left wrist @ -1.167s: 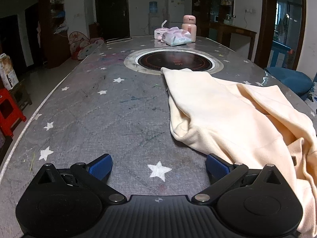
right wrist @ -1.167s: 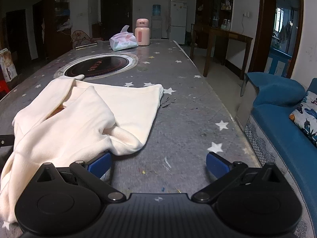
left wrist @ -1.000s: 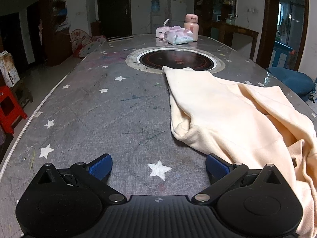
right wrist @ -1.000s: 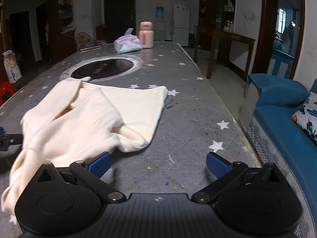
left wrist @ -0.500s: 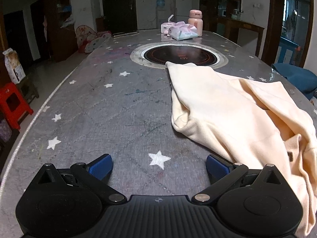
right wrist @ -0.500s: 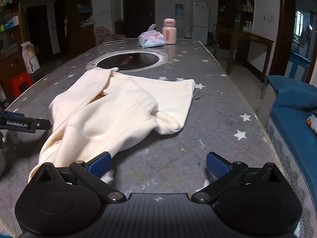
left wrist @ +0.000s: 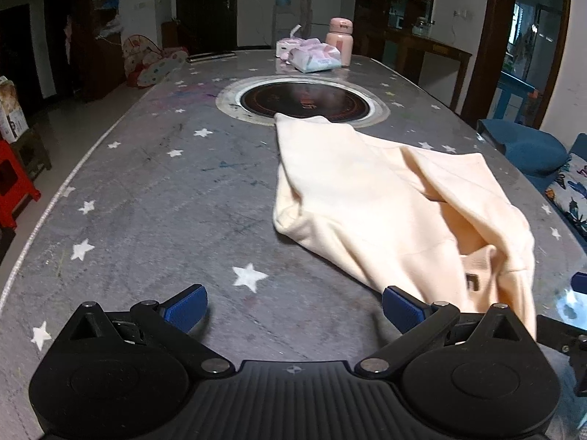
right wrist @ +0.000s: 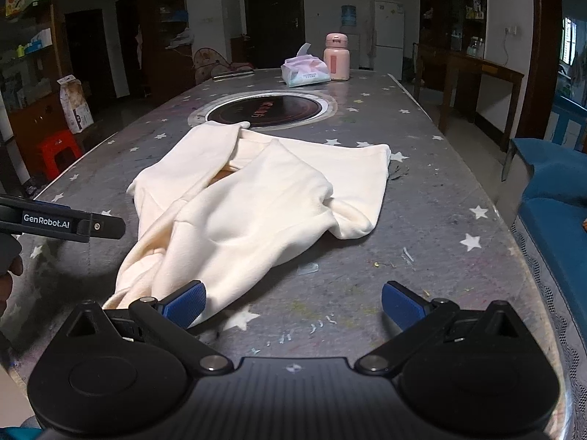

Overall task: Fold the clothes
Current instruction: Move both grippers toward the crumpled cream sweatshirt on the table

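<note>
Cream garment (right wrist: 256, 198) lies crumpled between both wide-open, empty hand-held grippers, left (left wrist: 293, 308) and right (right wrist: 293, 302).

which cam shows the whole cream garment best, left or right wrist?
Right wrist: the cream garment lies almost fully in frame, far hem and folded sleeve visible. Left wrist shows it obliquely at the right, its near end behind the gripper body.

- A long grey table (right wrist: 433, 198) scattered with white stars fills the room, a round black cooktop (right wrist: 269, 107) set into it.
- Dark wooden shelves (right wrist: 31, 55) line the left wall, with a red stool (right wrist: 55, 148) beneath.
- A dark door (right wrist: 273, 18) and a white fridge (right wrist: 389, 27) stand at the far wall.
- A blue sofa (right wrist: 550, 198) sits on the right, near a daylit window (right wrist: 568, 42).
</note>
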`<state>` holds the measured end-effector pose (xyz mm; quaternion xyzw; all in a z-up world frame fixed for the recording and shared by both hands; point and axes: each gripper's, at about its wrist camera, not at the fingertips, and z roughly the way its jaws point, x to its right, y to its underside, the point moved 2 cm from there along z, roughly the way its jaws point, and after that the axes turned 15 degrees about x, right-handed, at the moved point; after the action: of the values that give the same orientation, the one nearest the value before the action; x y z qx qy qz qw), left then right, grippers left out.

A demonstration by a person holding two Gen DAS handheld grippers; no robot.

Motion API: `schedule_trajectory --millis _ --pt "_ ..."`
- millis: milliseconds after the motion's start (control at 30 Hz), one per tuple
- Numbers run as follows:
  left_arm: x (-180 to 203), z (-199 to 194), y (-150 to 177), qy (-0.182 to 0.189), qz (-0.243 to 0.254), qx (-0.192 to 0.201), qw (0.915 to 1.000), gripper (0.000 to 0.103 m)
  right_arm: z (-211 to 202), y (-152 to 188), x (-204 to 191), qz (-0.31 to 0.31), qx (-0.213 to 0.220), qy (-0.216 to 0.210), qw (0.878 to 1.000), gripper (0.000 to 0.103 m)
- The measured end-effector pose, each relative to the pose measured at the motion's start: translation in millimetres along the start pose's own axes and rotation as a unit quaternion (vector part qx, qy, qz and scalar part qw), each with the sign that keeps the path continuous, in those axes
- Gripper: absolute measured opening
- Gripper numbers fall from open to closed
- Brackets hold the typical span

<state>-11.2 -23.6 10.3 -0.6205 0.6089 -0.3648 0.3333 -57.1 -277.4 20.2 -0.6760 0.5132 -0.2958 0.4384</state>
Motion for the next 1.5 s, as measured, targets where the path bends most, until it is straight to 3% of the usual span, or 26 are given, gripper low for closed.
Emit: schedule_trajectory --millis 967,1500 --pt "27.7 -5.6 -7.8 0.018 0.025 -0.014 0.9994 0.103 -3.4 -4.4 -10.1 -0.011 0.001 -0.013 1.000 0.102" --pt "28.3 -0.3 -14.4 0.014 0.023 -0.021 0.9994 0.103 2.7 -12.0 -12.3 -0.009 0.000 -0.022 1.000 0.093"
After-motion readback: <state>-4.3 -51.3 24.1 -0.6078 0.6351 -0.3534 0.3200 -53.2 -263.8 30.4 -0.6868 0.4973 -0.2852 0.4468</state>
